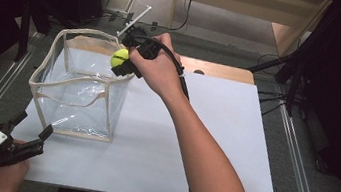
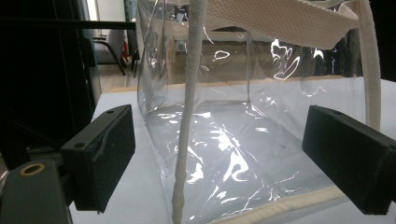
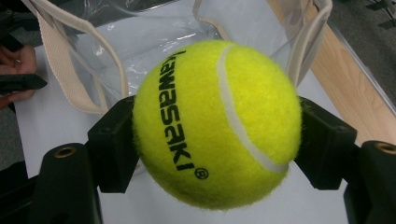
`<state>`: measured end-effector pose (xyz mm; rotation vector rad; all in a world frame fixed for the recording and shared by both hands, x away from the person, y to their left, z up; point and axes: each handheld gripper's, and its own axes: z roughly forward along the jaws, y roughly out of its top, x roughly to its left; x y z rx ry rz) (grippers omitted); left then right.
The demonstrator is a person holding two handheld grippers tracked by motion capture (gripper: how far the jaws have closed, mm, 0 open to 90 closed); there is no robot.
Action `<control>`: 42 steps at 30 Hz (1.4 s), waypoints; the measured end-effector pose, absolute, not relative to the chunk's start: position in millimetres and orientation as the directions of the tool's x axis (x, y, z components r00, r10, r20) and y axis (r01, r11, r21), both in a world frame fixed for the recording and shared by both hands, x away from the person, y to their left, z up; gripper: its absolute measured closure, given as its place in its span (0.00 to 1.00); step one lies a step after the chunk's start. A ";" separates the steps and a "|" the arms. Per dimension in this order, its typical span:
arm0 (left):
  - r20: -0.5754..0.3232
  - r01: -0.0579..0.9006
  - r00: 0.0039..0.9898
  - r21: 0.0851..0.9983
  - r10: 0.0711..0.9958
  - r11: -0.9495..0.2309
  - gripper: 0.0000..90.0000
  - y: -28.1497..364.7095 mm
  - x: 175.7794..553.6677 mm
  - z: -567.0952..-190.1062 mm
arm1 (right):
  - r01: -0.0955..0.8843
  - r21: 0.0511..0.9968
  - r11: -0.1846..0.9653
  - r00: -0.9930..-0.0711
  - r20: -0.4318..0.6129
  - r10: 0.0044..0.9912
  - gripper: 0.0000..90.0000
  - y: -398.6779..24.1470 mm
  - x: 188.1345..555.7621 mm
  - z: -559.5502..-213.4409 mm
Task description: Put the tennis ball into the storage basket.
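Tennis ball (image 3: 217,123) — bright yellow-green felt, one white curved seam across it, black lettering "KAWASAKI" with a small registered mark running down its face. It sits squarely between the two black jaws of the right gripper (image 3: 217,144), pads pressed on either side, clear of the worktop. In the high view the ball (image 1: 119,58) hangs at the far right corner of the clear bag (image 1: 78,88), right at the rim and level with it.

Bag: transparent plastic, box-shaped, standing upright and open at the top, cream fabric trim along rim and edges, one cream webbing handle drooping into the opening. It stands on the white worktop (image 1: 192,144) at about 10 o'clock from the sheet's middle. The right gripper view shows the trim and plastic wall directly behind the ball.

Left gripper (image 1: 25,144) — low at 7 o'clock in the high view, just beside the bag's near left corner, grey three-cornered plate on top. Its jaws stand wide, nothing gripped; in the left gripper view the bag's corner seam (image 2: 187,116) rises between them, not touched by either pad.

Around: a strip of wooden board (image 1: 222,71) beyond the white sheet at 12 o'clock, metal rails along both sides, black cables at 2 o'clock. The bag's rim and the drooping handle lie nearest the ball.
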<state>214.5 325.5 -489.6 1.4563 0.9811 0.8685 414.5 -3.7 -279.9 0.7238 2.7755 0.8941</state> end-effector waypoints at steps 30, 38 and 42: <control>-0.012 0.102 0.388 0.994 0.922 -0.030 0.11 326.3 214.2 -489.4 | 0.449 0.479 0.754 -0.873 0.057 0.484 0.26 33.7 433.2 -309.9; -0.013 0.100 0.387 0.995 0.922 -0.029 0.11 325.6 214.4 -489.7 | 0.456 0.535 0.711 -0.854 0.038 0.519 0.09 22.5 430.3 -301.8; -0.015 0.102 0.388 0.994 0.922 -0.027 0.11 325.9 214.4 -489.6 | 0.445 0.561 0.698 -0.855 0.033 0.518 0.09 14.4 423.9 -294.6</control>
